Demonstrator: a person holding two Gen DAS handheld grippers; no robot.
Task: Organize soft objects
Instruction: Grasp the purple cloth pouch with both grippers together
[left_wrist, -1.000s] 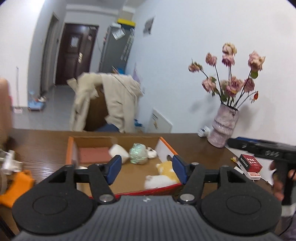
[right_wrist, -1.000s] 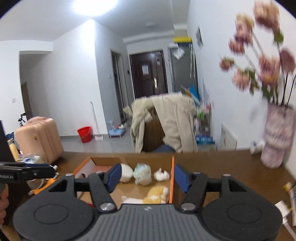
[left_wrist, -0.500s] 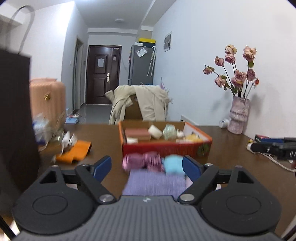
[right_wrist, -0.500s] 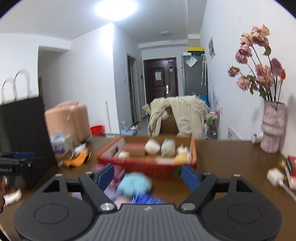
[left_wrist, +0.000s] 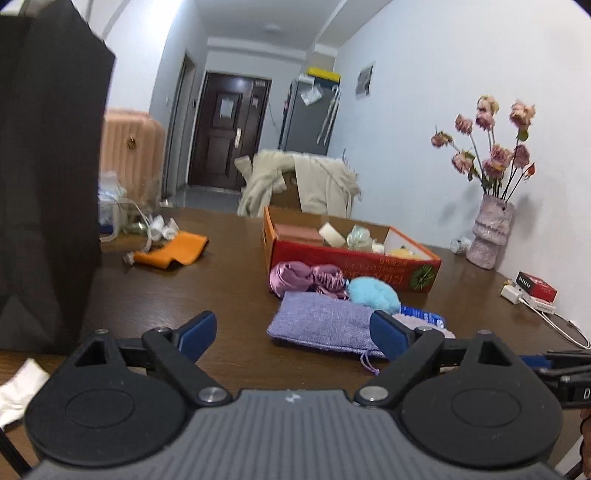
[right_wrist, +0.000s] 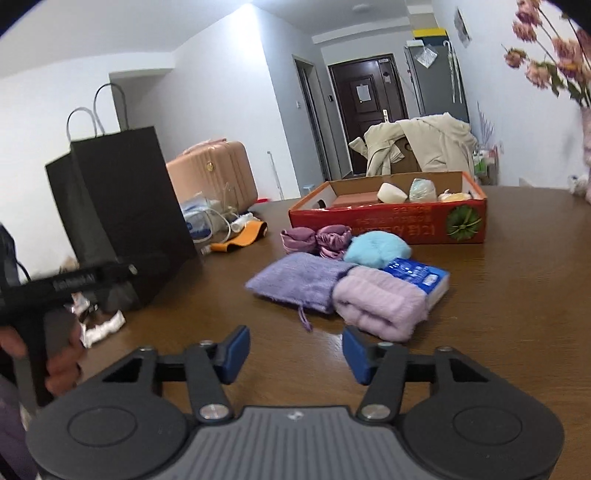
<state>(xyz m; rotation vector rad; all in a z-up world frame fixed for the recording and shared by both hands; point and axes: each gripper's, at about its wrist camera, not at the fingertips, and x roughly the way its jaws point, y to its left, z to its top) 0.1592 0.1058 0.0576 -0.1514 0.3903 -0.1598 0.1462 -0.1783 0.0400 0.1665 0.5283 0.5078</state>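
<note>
Both grippers approached the soft pile before the box (right_wrist: 388, 225)

Left gripper (left_wrist: 291, 334) gaped wide, right gripper (right_wrist: 291, 350) had narrowed, both empty; pouch (right_wrist: 295, 278) lay nearest: straddle its middle, squeeze gently

low wrist views toward shared box (left_wrist: 351, 258)

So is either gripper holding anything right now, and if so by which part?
Nothing is held. The left gripper and the right gripper are both open over bare table, short of the purple pouch.
</note>
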